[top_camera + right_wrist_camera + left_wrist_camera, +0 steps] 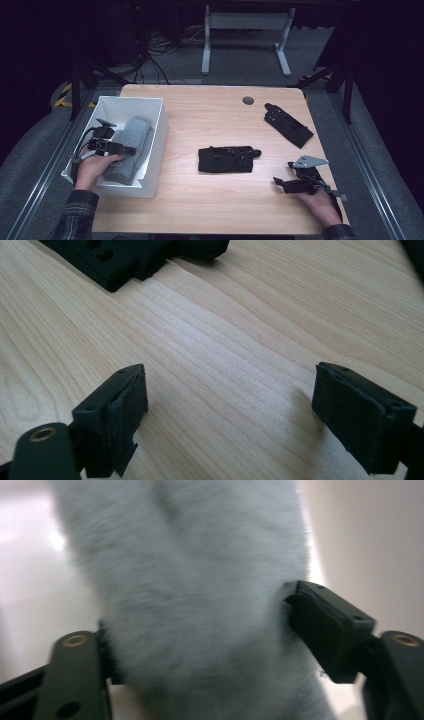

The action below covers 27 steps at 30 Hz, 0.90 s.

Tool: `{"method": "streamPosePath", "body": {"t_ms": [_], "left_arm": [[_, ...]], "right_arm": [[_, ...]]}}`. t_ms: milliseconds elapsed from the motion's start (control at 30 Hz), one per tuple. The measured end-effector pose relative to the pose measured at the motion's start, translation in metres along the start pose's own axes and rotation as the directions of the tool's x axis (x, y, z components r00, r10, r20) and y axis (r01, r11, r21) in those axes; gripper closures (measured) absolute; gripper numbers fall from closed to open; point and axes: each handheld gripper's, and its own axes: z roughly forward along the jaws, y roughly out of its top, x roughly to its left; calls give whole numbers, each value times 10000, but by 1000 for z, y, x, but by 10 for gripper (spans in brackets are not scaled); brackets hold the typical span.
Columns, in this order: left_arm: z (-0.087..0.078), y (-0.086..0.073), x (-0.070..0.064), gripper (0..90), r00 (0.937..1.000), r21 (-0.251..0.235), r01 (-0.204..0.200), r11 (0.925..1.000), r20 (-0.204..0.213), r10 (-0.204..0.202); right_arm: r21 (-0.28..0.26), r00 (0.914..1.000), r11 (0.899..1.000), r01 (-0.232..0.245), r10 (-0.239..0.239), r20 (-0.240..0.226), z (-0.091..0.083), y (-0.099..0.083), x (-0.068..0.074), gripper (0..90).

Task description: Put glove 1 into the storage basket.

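Grey towel [200,600], seemingly between left tongs [200,645]

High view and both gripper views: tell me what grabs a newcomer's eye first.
The white bin at the table's left edge stands out, with the left gripper inside it, closed on a grey fuzzy towel. Two black gloves lie on the wood, and the right gripper rests open nearby.

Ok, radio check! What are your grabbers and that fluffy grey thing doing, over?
Left hand-held gripper clamped on grey fluffy roll inside white bin. Right hand-held gripper open, empty, low over table. Two black gloves lie apart; nothing blocking.
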Motion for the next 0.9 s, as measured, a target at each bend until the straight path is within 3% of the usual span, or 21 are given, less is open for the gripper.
{"method": "streamPosePath", "body": {"t_ms": [200,267,433,600,900], "left_arm": [[-7,2,-8,162,9980,-131,-187,9997,-607,178],[-13,5,-15,150,9927,-194,-380,9991,-1152,356],[-24,9,-21,147,9891,-528,-485,9974,-1417,405],[-35,13,-26,145,9882,-878,-589,9944,-1461,457],[-50,18,-46,148,9912,-1495,-1118,9824,-874,995]], "right_arm": [[-1,10000,10000,-1,1,-1,0,0,0,152],[-1,10000,10000,2,-2,0,0,0,0,152],[0,10000,10000,-3,3,0,0,0,0,152],[-2,10000,10000,0,0,0,0,0,0,152],[0,10000,10000,3,-3,3,0,0,0,152]]}}
